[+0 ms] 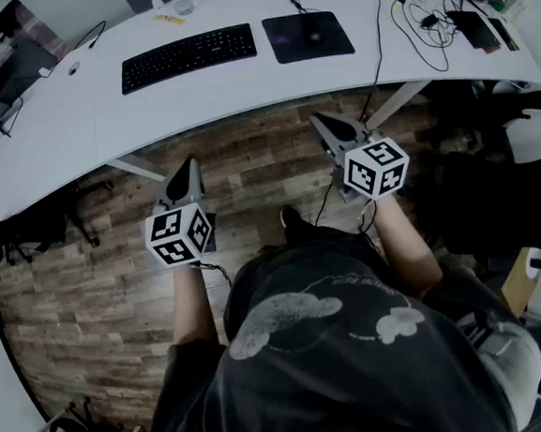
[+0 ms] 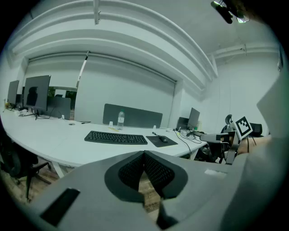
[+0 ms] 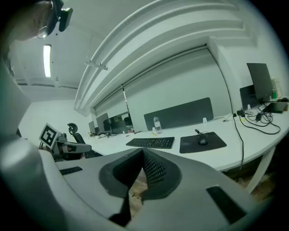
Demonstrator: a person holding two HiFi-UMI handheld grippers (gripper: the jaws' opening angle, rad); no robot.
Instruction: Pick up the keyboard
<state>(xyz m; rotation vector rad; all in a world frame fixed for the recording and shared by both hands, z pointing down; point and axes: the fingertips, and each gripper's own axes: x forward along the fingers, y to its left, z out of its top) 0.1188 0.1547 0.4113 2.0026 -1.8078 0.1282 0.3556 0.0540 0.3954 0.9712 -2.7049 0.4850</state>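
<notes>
- Progress is judged to be at the very start: no part of the pickup is seen to be done.
- Black keyboard (image 1: 188, 58) is seen lying flat on the white worktop (image 1: 84, 123), towards its far side and untouched by either gripper.
- Just beside the keyboard, a dark mouse pad (image 1: 307, 36) is laid, and a mouse (image 1: 314, 37) rests on it; a water bottle (image 2: 120, 119) stands behind the keyboard.
- The left gripper (image 1: 187, 167) is held over the wooden floor (image 1: 248, 175), short of the worktop's near edge and well apart from the keyboard.
- Its fingers (image 2: 158, 173) are pressed together, with nothing caught between them.
- The right gripper (image 1: 324, 123) is held likewise over the floor, nearer the worktop's edge but apart from everything on it.
- Its fingers (image 3: 155, 169) are also closed on each other, and nothing is held.
- Both grippers are aimed towards the worktop, with the keyboard ahead of them in each gripper view.
- Everything is judged to be left: the reach over the worktop's edge, the parting of the fingers, a grip on the keyboard, probably at its ends, and the lift.
</notes>
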